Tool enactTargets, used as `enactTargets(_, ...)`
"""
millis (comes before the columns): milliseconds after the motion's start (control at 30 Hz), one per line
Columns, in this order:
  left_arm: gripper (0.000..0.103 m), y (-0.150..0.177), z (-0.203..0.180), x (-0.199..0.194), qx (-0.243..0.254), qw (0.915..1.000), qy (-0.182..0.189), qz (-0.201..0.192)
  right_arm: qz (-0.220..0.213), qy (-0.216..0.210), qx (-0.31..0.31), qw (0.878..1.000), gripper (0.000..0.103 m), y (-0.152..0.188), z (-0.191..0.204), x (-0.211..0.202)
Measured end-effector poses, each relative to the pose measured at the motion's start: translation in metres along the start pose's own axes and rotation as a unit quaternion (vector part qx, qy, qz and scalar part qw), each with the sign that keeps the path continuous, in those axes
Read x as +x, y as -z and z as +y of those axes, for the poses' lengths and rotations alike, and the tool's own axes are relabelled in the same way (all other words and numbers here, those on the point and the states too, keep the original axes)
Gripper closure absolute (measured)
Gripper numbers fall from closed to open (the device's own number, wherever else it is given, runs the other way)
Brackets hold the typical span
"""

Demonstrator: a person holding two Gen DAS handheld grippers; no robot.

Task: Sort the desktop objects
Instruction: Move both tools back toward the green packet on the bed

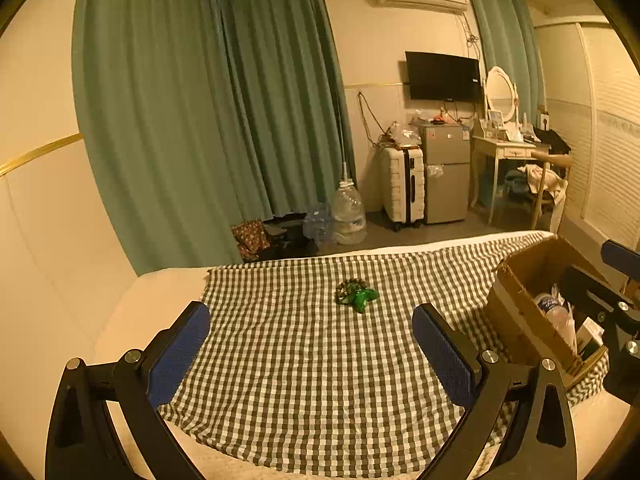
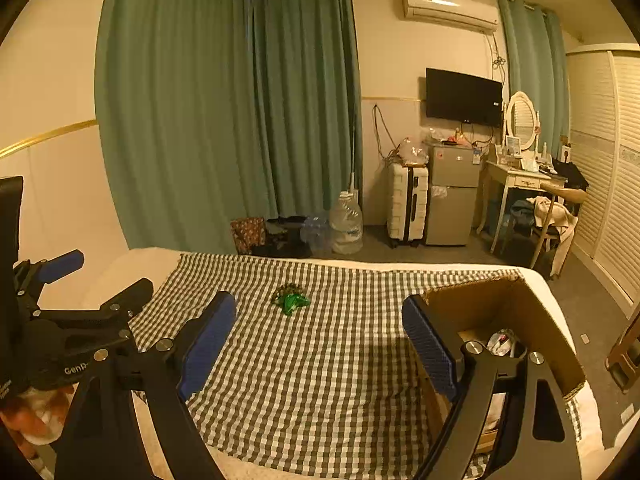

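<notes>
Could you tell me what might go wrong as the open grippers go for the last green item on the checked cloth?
The green item is small and crinkly, so the wide-open left gripper could pinch the loose checked cloth with it. The cardboard box sits at the cloth's right edge, right beside the right gripper, which might knock it.

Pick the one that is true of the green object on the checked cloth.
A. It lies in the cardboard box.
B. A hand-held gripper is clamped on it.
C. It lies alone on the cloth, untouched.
C: the green object lies alone mid-cloth, clear of the cardboard box and of both open hand-held grippers.
</notes>
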State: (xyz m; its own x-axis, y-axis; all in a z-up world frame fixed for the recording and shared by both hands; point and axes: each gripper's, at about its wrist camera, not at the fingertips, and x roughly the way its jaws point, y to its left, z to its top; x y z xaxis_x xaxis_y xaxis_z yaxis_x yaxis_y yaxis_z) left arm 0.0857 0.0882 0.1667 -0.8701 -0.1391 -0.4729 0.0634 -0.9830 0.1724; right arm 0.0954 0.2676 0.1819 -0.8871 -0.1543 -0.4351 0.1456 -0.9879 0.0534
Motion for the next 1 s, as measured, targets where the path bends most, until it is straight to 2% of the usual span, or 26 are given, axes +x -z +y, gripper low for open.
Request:
enactTargets(300, 0.000, 0.021, 0.010, 0.049, -0.019, 0.9991, 0.005, 0.038, 0.034, -0.009, -0.003, 0.999, 0.018, 0.025, 0.011, 0.044)
enactTargets(400, 0.000, 0.032, 0.016, 0.075, -0.028, 0.9977, 0.000, 0.061, 0.047, -0.014, -0.002, 0.999, 0.018, 0.034, 0.013, 0.063)
enactTargets(600, 0.000, 0.044, 0.027, 0.120, -0.039, 0.9958, 0.003, 0.083, 0.067, -0.024, -0.005, 0.997, 0.018, 0.050, 0.022, 0.108)
enactTargets(900, 0.000, 0.060, 0.051, 0.212, -0.050, 0.9944, 0.004, 0.093, 0.093, -0.047, 0.001, 0.995, 0.018, 0.075, 0.036, 0.196)
enactTargets(1000, 0.000, 0.070, 0.058, 0.242, -0.040, 0.9960, -0.014, 0.079, 0.102, -0.044, -0.015, 0.994, 0.018, 0.083, 0.046, 0.238)
